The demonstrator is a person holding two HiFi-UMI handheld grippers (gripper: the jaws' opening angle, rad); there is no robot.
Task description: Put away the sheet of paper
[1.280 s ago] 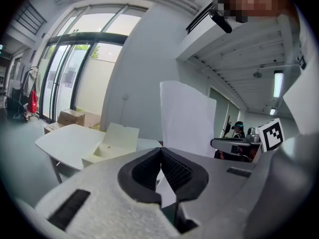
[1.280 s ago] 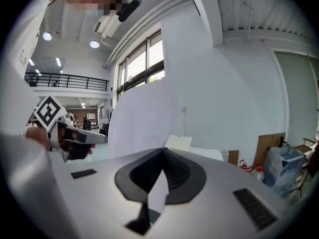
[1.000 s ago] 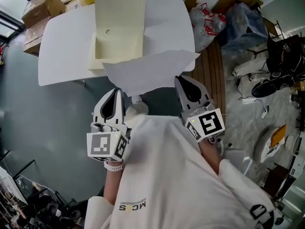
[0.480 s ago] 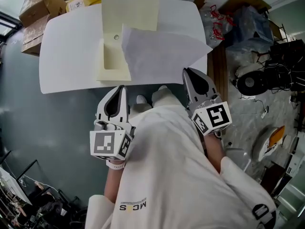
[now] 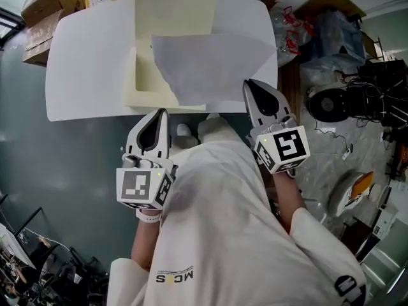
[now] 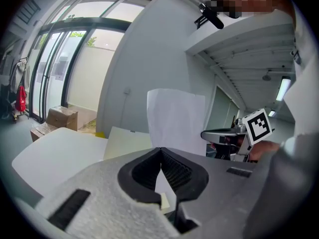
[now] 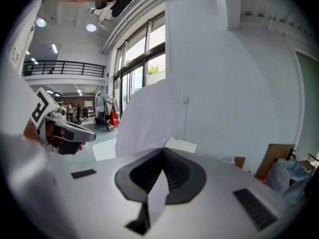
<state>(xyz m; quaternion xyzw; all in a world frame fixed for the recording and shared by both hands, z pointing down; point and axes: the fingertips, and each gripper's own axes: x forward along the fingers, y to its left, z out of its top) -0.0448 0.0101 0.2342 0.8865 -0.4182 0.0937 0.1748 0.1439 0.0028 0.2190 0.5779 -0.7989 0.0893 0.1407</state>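
A white sheet of paper (image 5: 210, 65) hangs over the white table (image 5: 89, 62), its near edge pinched in my right gripper (image 5: 248, 83), which is shut on it. In the right gripper view the sheet (image 7: 149, 118) rises from the jaw tips (image 7: 162, 151) and a strip of it passes between the pads. A cream folder (image 5: 175, 11) lies open on the table, partly under the sheet. My left gripper (image 5: 162, 112) is shut at the table's near edge, just short of the folder. In the left gripper view its jaws (image 6: 160, 150) meet, with the sheet (image 6: 175, 118) and folder (image 6: 127, 143) beyond.
Cardboard boxes (image 5: 41, 11) stand off the table's far left corner. Bags (image 5: 319, 27) and a black round device (image 5: 328, 107) clutter the floor to the right. Grey floor lies left of the table. The person's white shirt fills the lower head view.
The sheet has swung up from in front of the table's near edge to over the folder. The right gripper moved forward with it. The left gripper barely moved.
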